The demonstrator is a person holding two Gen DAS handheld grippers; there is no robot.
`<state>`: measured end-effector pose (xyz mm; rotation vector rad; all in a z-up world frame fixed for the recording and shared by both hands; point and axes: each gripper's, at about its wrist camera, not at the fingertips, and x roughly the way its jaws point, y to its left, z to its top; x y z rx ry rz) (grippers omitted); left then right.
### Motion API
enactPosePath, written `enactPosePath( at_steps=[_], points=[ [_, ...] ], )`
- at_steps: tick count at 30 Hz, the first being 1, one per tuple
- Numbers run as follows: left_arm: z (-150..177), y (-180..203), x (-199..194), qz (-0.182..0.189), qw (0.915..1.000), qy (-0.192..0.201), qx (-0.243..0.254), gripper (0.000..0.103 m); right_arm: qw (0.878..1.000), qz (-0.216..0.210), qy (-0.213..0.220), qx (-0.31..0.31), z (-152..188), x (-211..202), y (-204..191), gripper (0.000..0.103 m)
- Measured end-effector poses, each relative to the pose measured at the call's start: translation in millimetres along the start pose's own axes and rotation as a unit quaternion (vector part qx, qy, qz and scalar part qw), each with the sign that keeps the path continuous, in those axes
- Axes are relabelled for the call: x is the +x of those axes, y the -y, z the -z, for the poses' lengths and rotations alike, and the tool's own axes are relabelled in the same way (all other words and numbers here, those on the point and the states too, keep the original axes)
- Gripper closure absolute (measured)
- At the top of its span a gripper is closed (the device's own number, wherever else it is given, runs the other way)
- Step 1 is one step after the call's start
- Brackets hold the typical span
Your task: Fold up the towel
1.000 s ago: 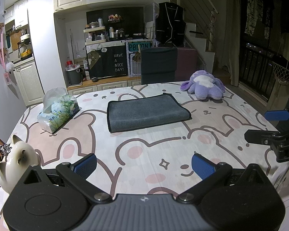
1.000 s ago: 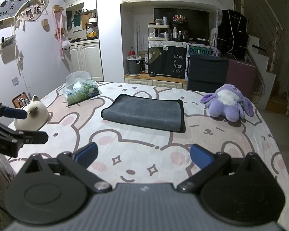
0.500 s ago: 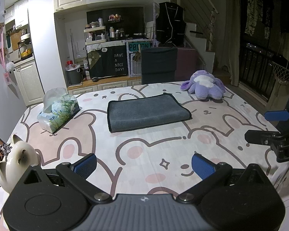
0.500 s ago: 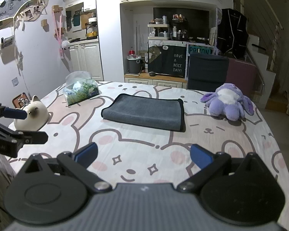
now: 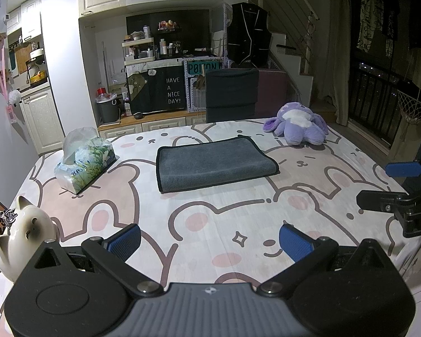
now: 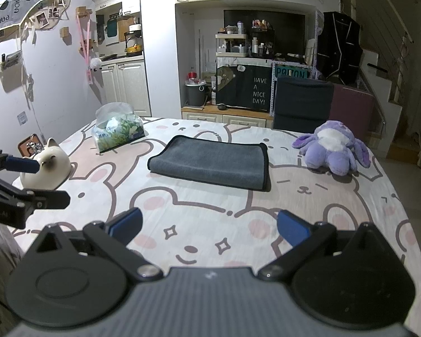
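A grey towel, folded into a flat rectangle, lies mid-table on a bear-print tablecloth, well ahead of both grippers. The left gripper and right gripper hover over the table's near edge, jaws spread wide and empty, level and pointing toward the towel. Left of the towel sits a tissue pack; nearer, a white cat figurine. A purple plush toy rests to the towel's right. Open cloth separates grippers and towel.
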<state>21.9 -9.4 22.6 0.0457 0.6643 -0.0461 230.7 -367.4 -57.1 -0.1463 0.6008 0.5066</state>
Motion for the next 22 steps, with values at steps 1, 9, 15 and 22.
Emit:
enactPosePath(
  at_steps=[1, 9, 15, 22],
  points=[
    [-0.1, 0.0, 0.0, 0.000, 1.0000, 0.000, 0.000, 0.000, 1.000, 0.000, 0.000, 0.000, 0.3, 0.0, 0.3, 0.001],
    [-0.1, 0.3, 0.0, 0.000, 1.0000, 0.000, 0.000, 0.000, 1.000, 0.000, -0.001, -0.002, 0.4, -0.1, 0.1, 0.001],
    [-0.1, -0.4, -0.1, 0.000, 1.0000, -0.001, -0.001, 0.000, 1.000, 0.000, -0.001, -0.001, 0.5, 0.1, 0.1, 0.000],
    [0.3, -1.9, 0.4, 0.000, 1.0000, -0.002, -0.003, 0.000, 1.000, -0.001, -0.002, 0.000, 1.3, -0.3, 0.1, 0.001]
  ],
)
